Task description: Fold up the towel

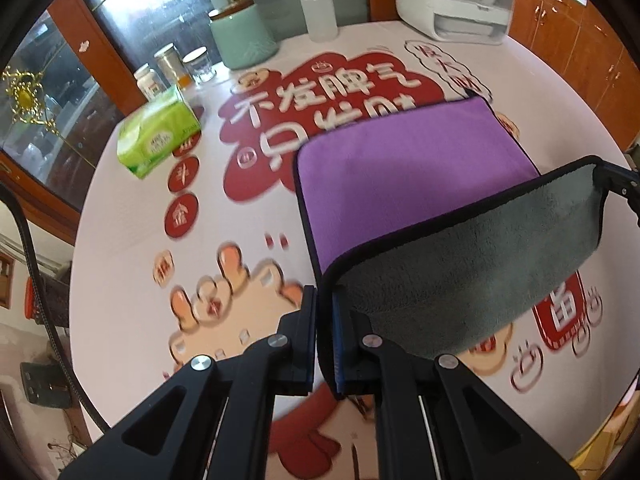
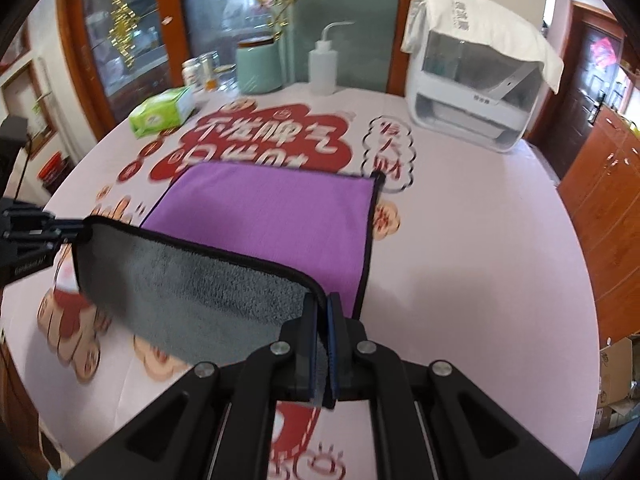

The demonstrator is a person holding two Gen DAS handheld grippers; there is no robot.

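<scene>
1. Two near corners of a purple microfibre towel with a grey reverse and black piping (image 1: pixel 400 168) (image 2: pixel 272 216), lifted off the worktop and pulled taut between the tools, grey underside facing the cameras; far half lying flat, purple side up, on the round pale-pink printed worktop (image 1: pixel 132 280) (image 2: pixel 480 260).
2. Left tool (image 1: pixel 325 340), fingers pressed together on the towel's near left corner, black hem caught between the pads; seen also at the left edge of the right wrist view (image 2: pixel 60 226), gripping that same corner.
3. Right tool (image 2: pixel 323 344), clenched on the near right corner, a strip of grey fabric pinched between the blue-lined pads; visible too at the right edge of the left wrist view (image 1: pixel 616 184), holding the hem.
4. Beneath and around the towel, red cartoon print with white Chinese characters (image 1: pixel 320 100) (image 2: pixel 264 136).
5. Well apart to the far left, a green tissue pack (image 1: pixel 158 136) (image 2: pixel 162 112), with small jars (image 1: pixel 172 66) (image 2: pixel 200 70) just behind it.
6. At the far edge, a mint-green ceramic canister with a wooden lid (image 1: pixel 242 36) (image 2: pixel 258 66) and beside it a white squeeze bottle with a bent spout (image 1: pixel 318 12) (image 2: pixel 322 64).
7. To the far right, a white plastic appliance draped with a white cloth (image 1: pixel 456 0) (image 2: pixel 472 80).
</scene>
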